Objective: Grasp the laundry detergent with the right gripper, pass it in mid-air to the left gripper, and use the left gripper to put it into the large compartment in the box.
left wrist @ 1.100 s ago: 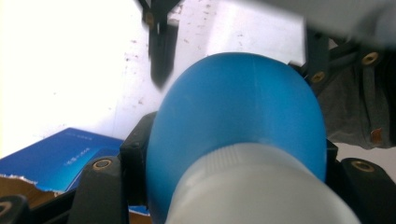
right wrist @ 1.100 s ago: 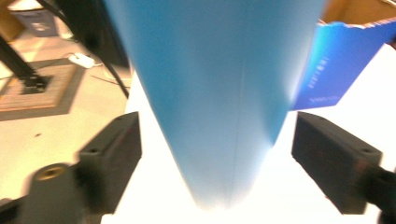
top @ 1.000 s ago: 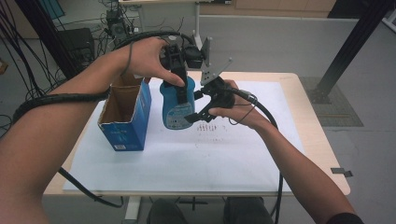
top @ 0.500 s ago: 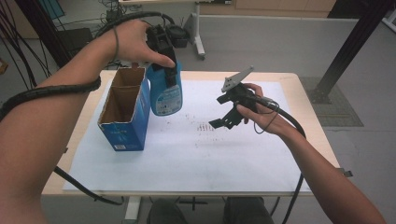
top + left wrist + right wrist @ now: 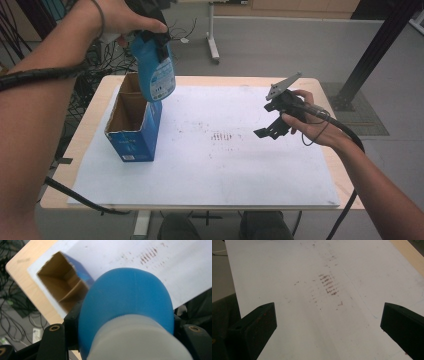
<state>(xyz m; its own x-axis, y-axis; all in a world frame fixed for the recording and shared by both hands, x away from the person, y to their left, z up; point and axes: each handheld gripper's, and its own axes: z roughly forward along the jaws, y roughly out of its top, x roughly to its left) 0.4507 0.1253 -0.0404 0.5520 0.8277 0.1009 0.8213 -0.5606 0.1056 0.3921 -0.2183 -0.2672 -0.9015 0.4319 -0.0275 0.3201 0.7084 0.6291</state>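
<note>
1. Overhead, the white table (image 5: 200, 165) bears an open blue box (image 5: 131, 125) at nine o'clock.
2. Above it hangs the blue bottle (image 5: 156, 75), clamped in the left gripper (image 5: 150, 37); I'd lower it straight, centred over the opening.
3. At three o'clock, the right gripper (image 5: 272, 127) hovers, jaws wide, empty.

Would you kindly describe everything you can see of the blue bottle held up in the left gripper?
The blue bottle looks like smooth plastic, with a pale printed label on its side and a whitish band near the gripped end in the left gripper view. The left gripper clamps its upper part, so it hangs tilted in the air above the open cardboard box, touching nothing else.
</note>
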